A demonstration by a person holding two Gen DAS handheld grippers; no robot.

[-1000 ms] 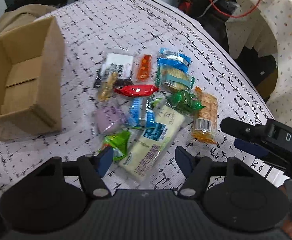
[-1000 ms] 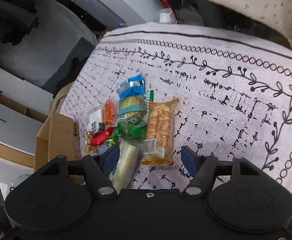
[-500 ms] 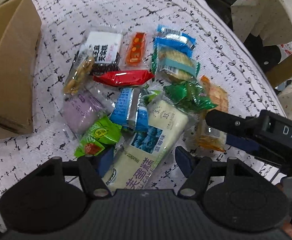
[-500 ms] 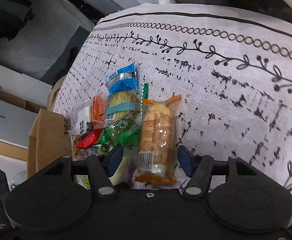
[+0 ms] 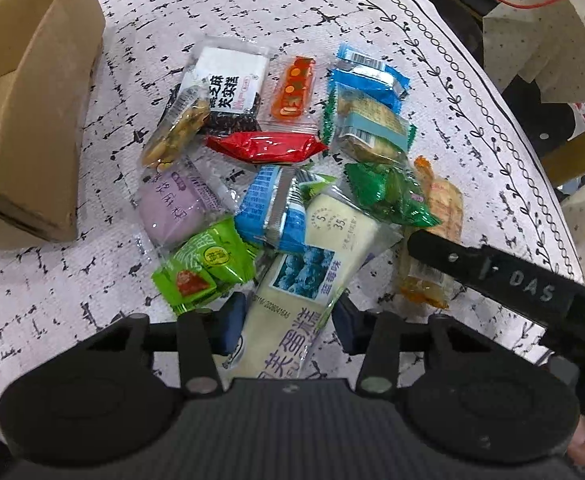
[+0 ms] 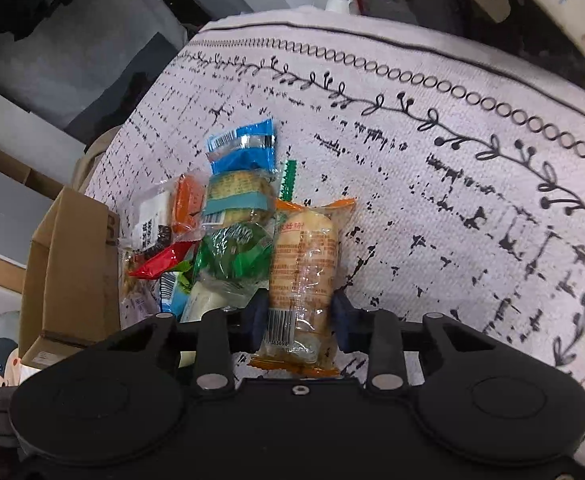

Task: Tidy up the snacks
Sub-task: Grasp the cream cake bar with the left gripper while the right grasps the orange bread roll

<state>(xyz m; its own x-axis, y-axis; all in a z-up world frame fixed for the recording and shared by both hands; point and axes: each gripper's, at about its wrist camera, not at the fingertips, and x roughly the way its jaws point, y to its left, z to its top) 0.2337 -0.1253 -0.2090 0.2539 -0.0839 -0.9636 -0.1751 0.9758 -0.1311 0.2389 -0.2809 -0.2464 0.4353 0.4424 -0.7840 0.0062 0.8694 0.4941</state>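
A heap of wrapped snacks lies on the black-patterned tablecloth (image 5: 432,80). My left gripper (image 5: 288,320) points steeply down at the near end of a long cream blueberry cake packet (image 5: 308,276). Its jaws are closing, and both blue pads touch the packet's sides. My right gripper (image 6: 299,314) straddles the orange-trimmed clear packet of pale biscuits (image 6: 304,264); those jaws are closing too, with the pads against the wrapper. In the left wrist view the right gripper's black finger (image 5: 452,256) lies across that biscuit packet (image 5: 444,208).
An open cardboard box (image 5: 40,120) stands left of the heap, also visible from the right wrist (image 6: 72,272). Red (image 5: 266,146), purple (image 5: 176,204), light green (image 5: 202,268), blue (image 5: 272,212) and dark green (image 5: 388,192) packets crowd together. A fabric-covered chair (image 5: 552,40) stands beyond the table's curved edge.
Both grippers came down closer to the heap. The left jaws narrowed onto the cream packet, and the right jaws narrowed onto the orange-trimmed biscuit packet.
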